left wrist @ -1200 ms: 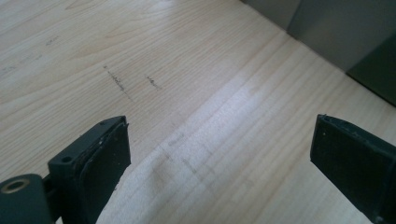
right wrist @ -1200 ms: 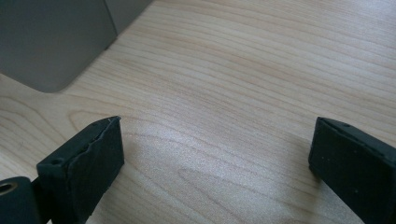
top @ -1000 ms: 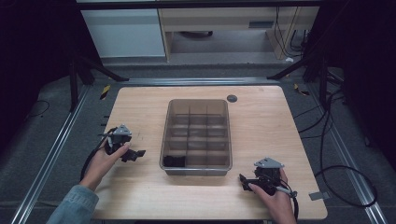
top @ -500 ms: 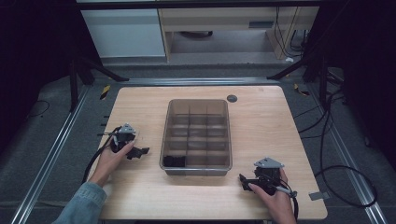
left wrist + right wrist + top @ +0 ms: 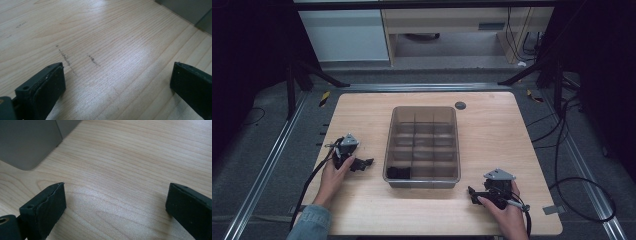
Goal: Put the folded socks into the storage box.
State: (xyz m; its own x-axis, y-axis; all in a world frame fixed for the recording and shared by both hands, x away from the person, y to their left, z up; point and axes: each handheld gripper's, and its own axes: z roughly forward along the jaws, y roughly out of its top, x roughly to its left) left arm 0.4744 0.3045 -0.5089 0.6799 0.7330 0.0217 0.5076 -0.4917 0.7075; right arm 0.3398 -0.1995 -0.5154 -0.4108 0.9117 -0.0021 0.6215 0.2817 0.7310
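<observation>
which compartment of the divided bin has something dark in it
The near-left corner compartment of the bin, closest to the left gripper: a dark object lies in it, while the other compartments look empty.

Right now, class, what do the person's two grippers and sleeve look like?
Both the left gripper and the right gripper are black with flat, rectangular jaws; each carries a grey three-cornered plate and trails a black cable. The left forearm wears a blue denim-like sleeve.

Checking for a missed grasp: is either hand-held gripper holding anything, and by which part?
Nothing is held: left hand-held gripper and right hand-held gripper gape over bare table.
</observation>
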